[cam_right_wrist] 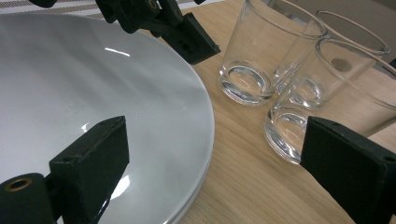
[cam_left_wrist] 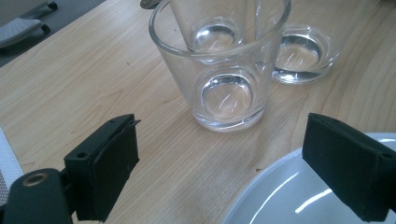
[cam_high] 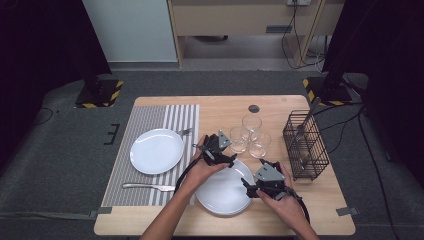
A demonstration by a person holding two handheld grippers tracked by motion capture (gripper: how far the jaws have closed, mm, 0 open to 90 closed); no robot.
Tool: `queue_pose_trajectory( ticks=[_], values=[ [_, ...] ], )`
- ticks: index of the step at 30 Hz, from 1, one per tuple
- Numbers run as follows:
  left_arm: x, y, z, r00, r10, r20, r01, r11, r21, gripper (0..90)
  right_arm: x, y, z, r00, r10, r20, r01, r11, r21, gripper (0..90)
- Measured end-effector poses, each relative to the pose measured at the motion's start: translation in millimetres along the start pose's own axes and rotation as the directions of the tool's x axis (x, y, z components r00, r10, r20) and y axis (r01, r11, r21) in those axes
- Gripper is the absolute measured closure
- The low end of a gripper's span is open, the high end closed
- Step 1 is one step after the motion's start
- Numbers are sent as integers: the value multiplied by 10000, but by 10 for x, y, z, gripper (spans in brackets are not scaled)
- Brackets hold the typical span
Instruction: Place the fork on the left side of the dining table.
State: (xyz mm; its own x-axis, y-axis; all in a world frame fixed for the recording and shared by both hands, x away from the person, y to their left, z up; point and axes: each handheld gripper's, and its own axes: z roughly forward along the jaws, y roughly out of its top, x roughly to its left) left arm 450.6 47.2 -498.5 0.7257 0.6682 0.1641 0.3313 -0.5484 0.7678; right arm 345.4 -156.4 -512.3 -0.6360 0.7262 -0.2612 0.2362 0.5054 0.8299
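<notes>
With both tongs spread and holding nothing, we should slide the left tongs (cam_left_wrist: 219, 163) straight toward the nearest glass tumbler (cam_left_wrist: 224, 70) at twelve o'clock, straddling its wall squarely, while the right tongs (cam_right_wrist: 224, 172) hover over the white plate's (cam_right_wrist: 93, 93) rim on the bench (cam_left_wrist: 70, 79).

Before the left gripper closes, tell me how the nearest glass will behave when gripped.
The nearest glass looks smooth and clear, so the pads may slip on it. Its thick base suggests it will stand steady and feel weighty. It widens upward, so a squeeze could push it down out of the open left gripper. Likely brittle.
</notes>
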Motion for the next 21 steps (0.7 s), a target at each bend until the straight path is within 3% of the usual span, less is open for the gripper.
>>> queue_pose_trajectory(
  ticks=[10,21],
  values=[
    [43,16,50,9994,-332,51,332,9994,-62,88,-20,-4,-12,10000,16,19,-16,10000,-19,78],
    [40,80,87,9994,-275,216,278,9995,-156,81,-18,-6,-13,10000,17,-1,-17,10000,-12,78]
  ],
)
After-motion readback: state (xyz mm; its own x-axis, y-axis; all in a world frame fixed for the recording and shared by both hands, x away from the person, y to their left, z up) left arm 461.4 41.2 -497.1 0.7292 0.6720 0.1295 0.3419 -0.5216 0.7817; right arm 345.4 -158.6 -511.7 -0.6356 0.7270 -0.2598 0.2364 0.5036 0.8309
